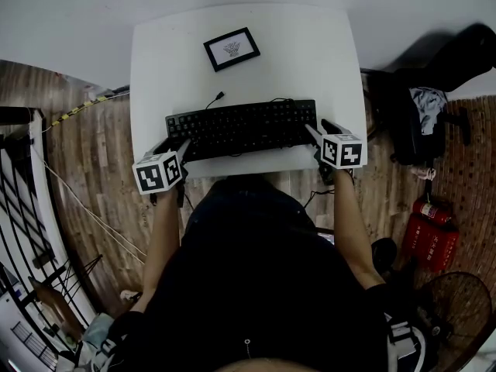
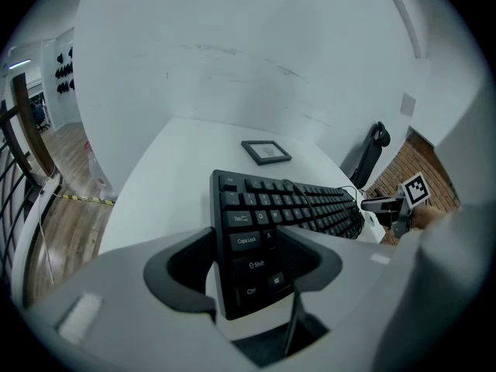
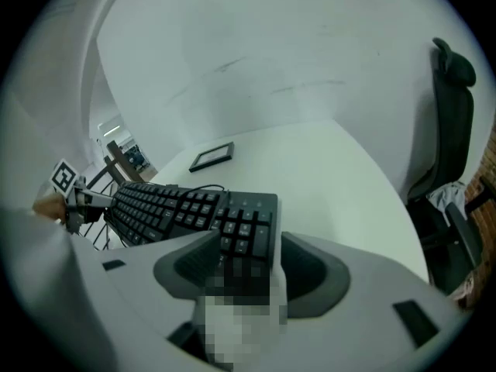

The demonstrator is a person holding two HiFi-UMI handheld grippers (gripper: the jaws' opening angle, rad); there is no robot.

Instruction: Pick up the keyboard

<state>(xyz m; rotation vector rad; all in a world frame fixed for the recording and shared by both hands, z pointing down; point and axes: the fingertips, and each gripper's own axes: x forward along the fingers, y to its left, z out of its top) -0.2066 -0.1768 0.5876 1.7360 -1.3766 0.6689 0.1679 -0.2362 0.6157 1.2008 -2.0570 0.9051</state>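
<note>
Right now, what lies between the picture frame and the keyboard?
Only a loose cable end on bare white table, between picture frame and keyboard; the head view shows it.

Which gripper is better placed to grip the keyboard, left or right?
Left, probably: the keyboard reaches deeper between the open jaws of the left gripper than those of the right gripper, also open.

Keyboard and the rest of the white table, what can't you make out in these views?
- Head view: the left gripper and right gripper cover the keyboard's near corners; key legends are too small.
- Right gripper view: a mosaic patch blurs the keyboard's near end between the jaws.
- Head view: the drawing in the picture frame is too small.
</note>
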